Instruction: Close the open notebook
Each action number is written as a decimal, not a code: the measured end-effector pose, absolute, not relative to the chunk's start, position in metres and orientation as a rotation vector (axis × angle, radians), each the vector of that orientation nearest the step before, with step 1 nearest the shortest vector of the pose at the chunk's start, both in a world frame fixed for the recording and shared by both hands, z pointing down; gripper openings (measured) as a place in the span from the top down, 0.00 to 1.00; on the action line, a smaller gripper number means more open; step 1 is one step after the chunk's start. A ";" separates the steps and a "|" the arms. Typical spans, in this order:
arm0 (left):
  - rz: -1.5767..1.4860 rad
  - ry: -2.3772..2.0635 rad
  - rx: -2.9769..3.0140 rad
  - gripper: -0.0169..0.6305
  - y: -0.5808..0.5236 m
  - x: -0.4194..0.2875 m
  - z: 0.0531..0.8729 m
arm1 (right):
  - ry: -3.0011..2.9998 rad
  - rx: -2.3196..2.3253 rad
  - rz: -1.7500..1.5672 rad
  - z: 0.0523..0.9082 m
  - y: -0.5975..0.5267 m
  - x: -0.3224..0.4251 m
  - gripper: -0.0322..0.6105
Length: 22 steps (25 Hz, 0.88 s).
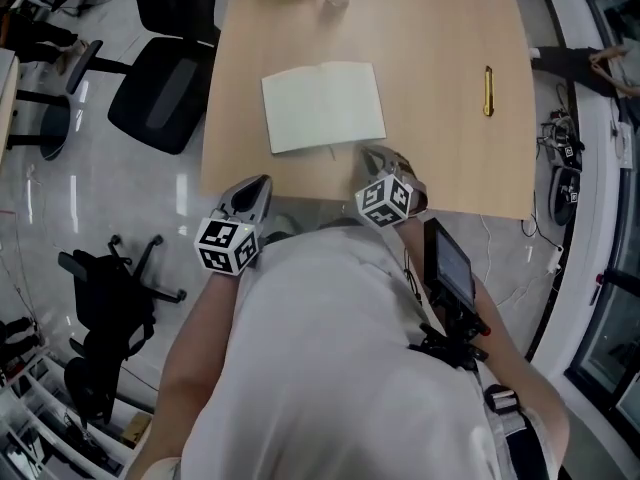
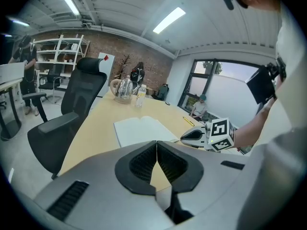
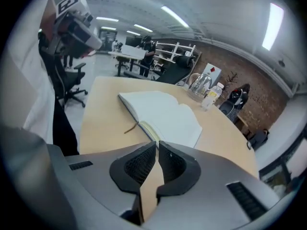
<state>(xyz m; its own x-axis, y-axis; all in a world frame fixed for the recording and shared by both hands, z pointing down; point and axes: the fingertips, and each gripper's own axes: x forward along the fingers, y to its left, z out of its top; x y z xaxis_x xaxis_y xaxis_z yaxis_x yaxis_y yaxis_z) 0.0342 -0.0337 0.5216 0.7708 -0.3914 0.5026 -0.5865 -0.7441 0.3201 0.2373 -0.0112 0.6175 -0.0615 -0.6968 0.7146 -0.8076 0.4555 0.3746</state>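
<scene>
notebook [image 1: 323, 106] first, from the head view: one of them, lying open and flat on the wooden table [image 1: 450, 158], close to the near edge. one yellow pen [image 1: 488, 91] lies well apart on the right. two tongs hover at the near edge. the left gripper [image 1: 262, 182] is off the notebook's near left corner, and the right gripper [image 1: 372, 153] is just beside the near right corner. each carries one cube of black-and-white square markers. one black chair [image 1: 160, 93] stands at the table's left side.

over to the left gripper view, and the left gripper [image 2: 157, 145] has its jaws pressed together with nothing between them. the notebook [image 2: 141, 130] sits ahead on the table. this angle picks up things the head view barely catches: one glass kettle [image 2: 123, 89] and one bottle [image 2: 140, 96] at the far end, and a seated person [image 2: 199, 107] by the window. the right gripper [image 2: 194, 135] and the pen [image 2: 188, 121] show too.

now the right gripper view. the right gripper [image 3: 157, 145] has its jaws pressed together, pinching nothing. the notebook [image 3: 165, 114] is just ahead, and here alone one thin ribbon bookmark [image 3: 130, 128] shows clearly, trailing off its near edge. the pages are too far to read. a red diamond [image 3: 211, 73] marks a white panel behind the kettle [image 3: 199, 85]. the left gripper [image 3: 79, 30] hangs at upper left.
</scene>
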 end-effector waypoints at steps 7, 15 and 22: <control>0.555 -0.767 2.446 0.96 -0.025 0.015 0.537 | -1.606 1.104 -0.140 0.631 -0.021 0.262 0.88; 0.553 -0.794 2.404 0.96 -0.019 0.001 0.547 | -1.530 0.952 -0.309 0.643 -0.032 0.261 0.74; 0.528 -0.836 2.383 0.96 -0.026 -0.005 0.550 | -1.459 0.856 -0.469 0.650 -0.040 0.253 0.72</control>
